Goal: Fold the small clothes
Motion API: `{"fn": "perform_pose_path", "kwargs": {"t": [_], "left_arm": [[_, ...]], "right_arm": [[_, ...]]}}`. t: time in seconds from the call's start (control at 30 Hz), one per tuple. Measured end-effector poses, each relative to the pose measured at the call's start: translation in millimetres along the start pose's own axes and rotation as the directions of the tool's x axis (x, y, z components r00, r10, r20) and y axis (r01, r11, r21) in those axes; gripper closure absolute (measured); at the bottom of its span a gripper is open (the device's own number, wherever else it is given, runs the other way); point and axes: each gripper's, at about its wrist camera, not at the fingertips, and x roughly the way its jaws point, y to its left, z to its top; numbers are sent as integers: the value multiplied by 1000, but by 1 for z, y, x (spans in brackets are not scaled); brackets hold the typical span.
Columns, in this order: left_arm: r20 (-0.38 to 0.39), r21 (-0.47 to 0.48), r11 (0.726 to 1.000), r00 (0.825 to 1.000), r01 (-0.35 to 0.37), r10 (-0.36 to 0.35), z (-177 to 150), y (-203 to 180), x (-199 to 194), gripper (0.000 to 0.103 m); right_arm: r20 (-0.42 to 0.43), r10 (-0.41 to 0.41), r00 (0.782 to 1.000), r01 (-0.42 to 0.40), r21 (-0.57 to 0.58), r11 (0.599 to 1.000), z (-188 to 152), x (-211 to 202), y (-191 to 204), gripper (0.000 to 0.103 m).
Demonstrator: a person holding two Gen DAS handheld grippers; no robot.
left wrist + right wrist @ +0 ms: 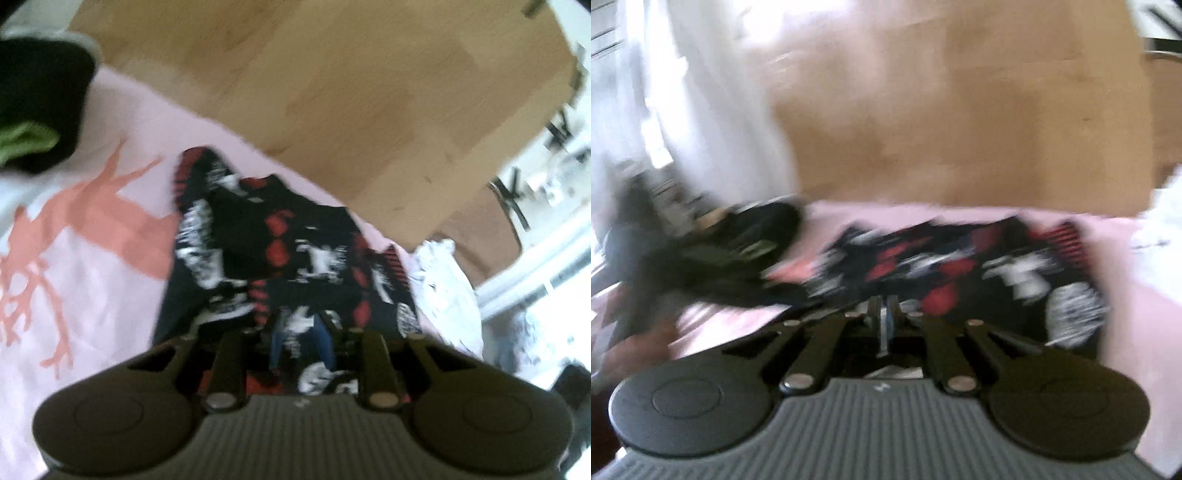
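we have a small black garment [280, 236] printed in red and white lying bunched on a pink cloth [92, 288] that covers the near side of a wooden table [369, 92], with a dark green-lined piece [33, 110] at the far left and some white fabric [447, 280] off to the right. our left gripper [301, 332] sits at the near hem with its jaws drawn close and a fold of the printed fabric caught between them, so we read it as pinching the garment. our right gripper [884, 314] is at the near edge too, jaws almost together; the right wrist view is smeared by motion, so we think a thin layer of the cloth is clamped there, but we cannot be sure. in our judgement this piece is light, soft and limp: it will drape and sag from wherever we lift it, it will not hold a crease on its own, and it may drag the pink cloth along if we pull low across it. it should not be fragile, though a thin single layer can slip out of a narrow pinch. we would take it at the hem corners or along a seam, one gripper at each side, so it hangs flat and even, and keep it slightly taut between the two hands while we lay one half over the other.
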Motion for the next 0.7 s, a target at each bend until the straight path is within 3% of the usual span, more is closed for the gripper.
{"fn": "perform_pose_path", "kwargs": {"t": [0.07,0.1,0.13,0.17,0.2,0.23,0.3,0.37,0.43,0.53,0.6,0.7], "left_arm": [[-17,39,999,1000,13,-13,-5,-12,7,84],[-35,54,998,999,19,-17,-8,-16,12,85],[-55,65,998,998,23,-19,-12,-18,18,85],[-71,72,997,997,23,-18,-16,-19,23,85],[-87,75,997,996,19,-12,-21,-19,28,85],[-100,77,997,995,18,-11,-25,-18,31,85],[-109,83,996,994,14,-5,-33,-16,32,85],[-102,98,995,995,7,3,-38,-16,29,85],[-105,117,993,994,9,3,-42,-19,29,84],[-101,162,987,995,-11,28,-47,-27,36,84],[-77,219,974,994,-57,76,-50,-35,40,84],[-58,269,960,993,-81,100,-53,-39,40,84]], "right_arm": [[-2,-70,998,70,62,996,0,9,-25,75],[-9,-112,994,113,78,991,-2,14,-33,59],[-21,-141,990,143,96,985,-4,19,-39,52],[-42,-136,990,140,118,983,-9,21,-49,52],[-68,-113,991,121,135,983,-13,28,-53,52],[-79,-82,993,93,138,986,-16,32,-54,62],[-82,-31,996,38,84,996,-11,31,-46,97],[-5,-21,1000,21,-17,1000,1,19,-32,97],[53,-70,996,76,-116,990,14,16,-22,97],[13,-161,987,161,-163,973,19,42,-30,95],[-69,-279,958,260,-203,944,6,66,-38,92],[-48,-231,972,224,-117,967,2,56,-47,92]]}}
